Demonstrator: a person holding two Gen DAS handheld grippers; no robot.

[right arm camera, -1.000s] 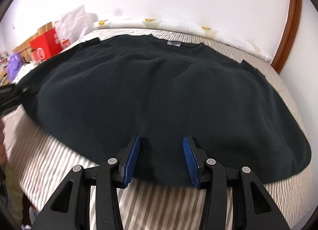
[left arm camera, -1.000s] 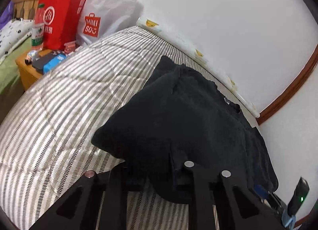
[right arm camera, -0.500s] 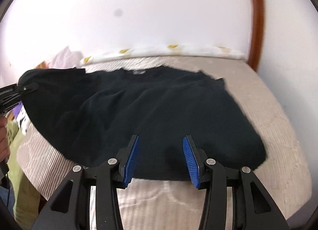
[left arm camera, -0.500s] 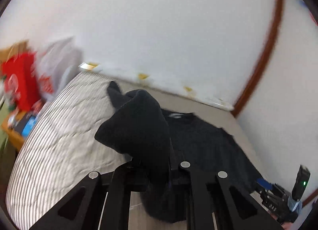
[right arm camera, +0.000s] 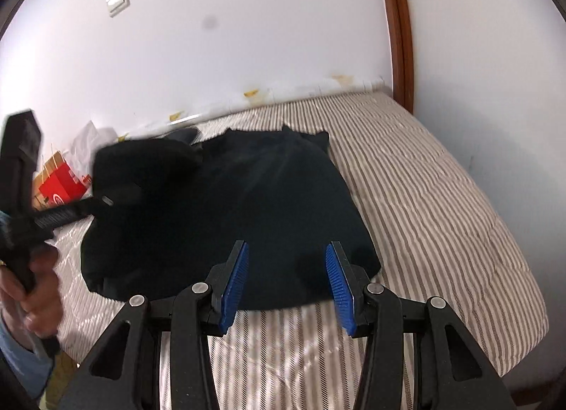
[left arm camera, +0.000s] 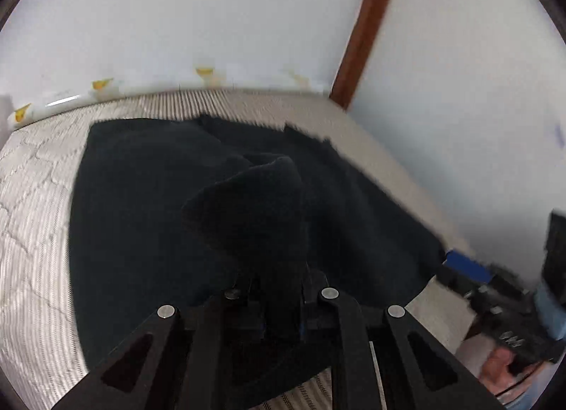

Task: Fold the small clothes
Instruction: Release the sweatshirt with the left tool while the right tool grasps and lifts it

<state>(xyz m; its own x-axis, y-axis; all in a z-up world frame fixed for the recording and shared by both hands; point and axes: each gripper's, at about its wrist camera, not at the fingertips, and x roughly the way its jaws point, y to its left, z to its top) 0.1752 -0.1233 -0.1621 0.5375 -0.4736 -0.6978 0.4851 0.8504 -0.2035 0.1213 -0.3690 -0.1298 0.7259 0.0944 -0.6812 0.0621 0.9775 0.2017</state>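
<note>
Left gripper (left arm camera: pixel 283 298), angled downward at lower centre, clenched on a raised fold of the black garment (right arm camera: pixel 247 205) lying on the striped bed (right arm camera: pixel 442 205). Right gripper (right arm camera: pixel 286 281), released, apparently hovers at the garment's near hem.

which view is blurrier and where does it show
Left wrist view: motion smear along the black garment's far edge, the striped bed cover and the right claw at the edge. Right wrist view: mostly sharp, only the left claw and its raised cloth blur; both bend with fisheye.
</note>
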